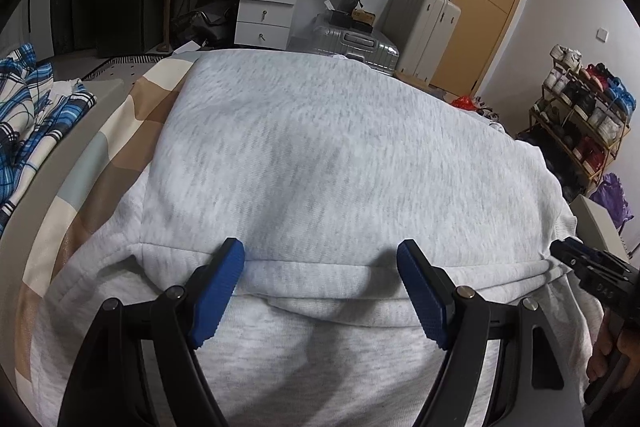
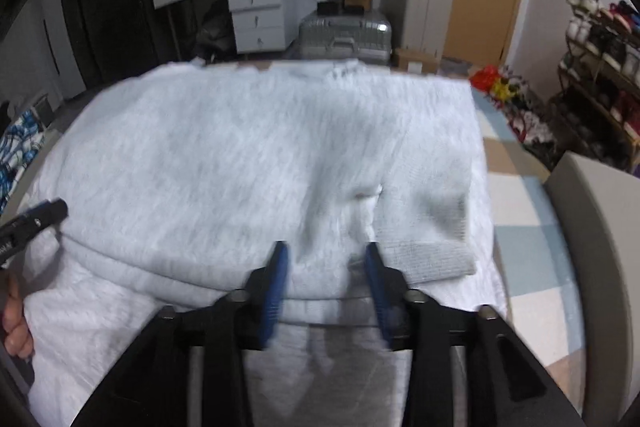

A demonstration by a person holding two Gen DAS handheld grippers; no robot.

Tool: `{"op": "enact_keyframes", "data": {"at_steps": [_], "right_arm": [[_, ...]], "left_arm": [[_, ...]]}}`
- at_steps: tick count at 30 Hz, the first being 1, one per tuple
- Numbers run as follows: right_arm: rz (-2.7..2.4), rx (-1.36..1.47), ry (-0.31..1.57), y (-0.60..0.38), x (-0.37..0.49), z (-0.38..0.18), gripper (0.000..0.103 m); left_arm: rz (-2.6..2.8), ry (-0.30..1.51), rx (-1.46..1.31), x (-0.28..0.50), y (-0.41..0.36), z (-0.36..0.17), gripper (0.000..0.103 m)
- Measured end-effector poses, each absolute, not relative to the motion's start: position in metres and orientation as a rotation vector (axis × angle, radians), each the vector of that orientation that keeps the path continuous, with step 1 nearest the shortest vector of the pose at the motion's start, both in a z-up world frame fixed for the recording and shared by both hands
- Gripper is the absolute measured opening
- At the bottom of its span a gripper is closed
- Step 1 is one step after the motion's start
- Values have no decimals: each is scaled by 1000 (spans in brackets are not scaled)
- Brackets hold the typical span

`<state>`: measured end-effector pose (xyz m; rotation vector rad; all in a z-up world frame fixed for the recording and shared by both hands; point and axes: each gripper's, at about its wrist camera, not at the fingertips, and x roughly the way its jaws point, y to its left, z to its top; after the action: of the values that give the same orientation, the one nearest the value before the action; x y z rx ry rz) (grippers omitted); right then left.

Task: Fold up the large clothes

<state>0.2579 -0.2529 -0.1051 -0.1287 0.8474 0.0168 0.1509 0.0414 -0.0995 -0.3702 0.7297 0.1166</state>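
Observation:
A light grey sweatshirt (image 1: 320,147) lies folded on the bed, and its doubled edge runs across just ahead of my left gripper (image 1: 320,245). That gripper is open, with its blue pads wide apart over the fold and nothing pinched. In the right wrist view the same sweatshirt (image 2: 240,155) shows a sleeve laid across it, ending in a ribbed cuff (image 2: 436,259). My right gripper (image 2: 326,247) hovers at the near fold with its jaws apart; cloth lies beneath them and is not gripped. Each gripper shows at the edge of the other's view.
The checked bedsheet (image 1: 120,131) shows on both sides of the garment. A blue plaid cloth (image 1: 24,115) lies at the left. Beyond the bed stand white drawers (image 1: 266,11), a silver suitcase (image 1: 352,43) and a shoe rack (image 1: 580,115). A person's fingers (image 2: 14,331) hold the left tool.

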Motion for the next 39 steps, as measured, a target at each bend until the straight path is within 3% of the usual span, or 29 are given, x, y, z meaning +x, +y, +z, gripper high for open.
{"op": "enact_keyframes", "data": {"at_steps": [5, 8, 9, 11, 15, 20, 23, 25, 27, 29, 31, 33, 39], "right_arm": [[-12, 106, 870, -283, 284, -108, 56], [-26, 45, 868, -268, 299, -111, 53], [-42, 5, 868, -263, 303, -114, 33], [-43, -34, 872, -255, 308, -115, 4], [-28, 39, 693, -264, 284, -80, 4], [-138, 67, 823, -285, 301, -121, 0], [-106, 153, 779, -297, 296, -111, 0], [-69, 198, 766, -303, 291, -107, 10], [-4, 261, 743, -306, 286, -104, 35], [65, 288, 750, -301, 285, -103, 45], [141, 313, 759, -296, 285, -103, 45], [179, 337, 789, -291, 286, -105, 54], [145, 262, 861, -277, 284, -114, 55]], "left_arm": [[122, 734, -360, 151, 42, -100, 75], [119, 732, -366, 151, 41, -99, 75], [118, 732, -368, 151, 42, -100, 75], [116, 730, -371, 151, 42, -100, 75], [112, 728, -382, 150, 43, -100, 75], [117, 732, -372, 151, 42, -100, 75], [111, 731, -383, 151, 43, -100, 75], [115, 734, -374, 152, 41, -100, 75], [118, 736, -370, 152, 41, -100, 75], [120, 738, -366, 152, 40, -100, 75], [125, 742, -358, 153, 39, -100, 75], [133, 748, -346, 154, 37, -100, 75], [167, 773, -279, 158, 30, -98, 75]]}}
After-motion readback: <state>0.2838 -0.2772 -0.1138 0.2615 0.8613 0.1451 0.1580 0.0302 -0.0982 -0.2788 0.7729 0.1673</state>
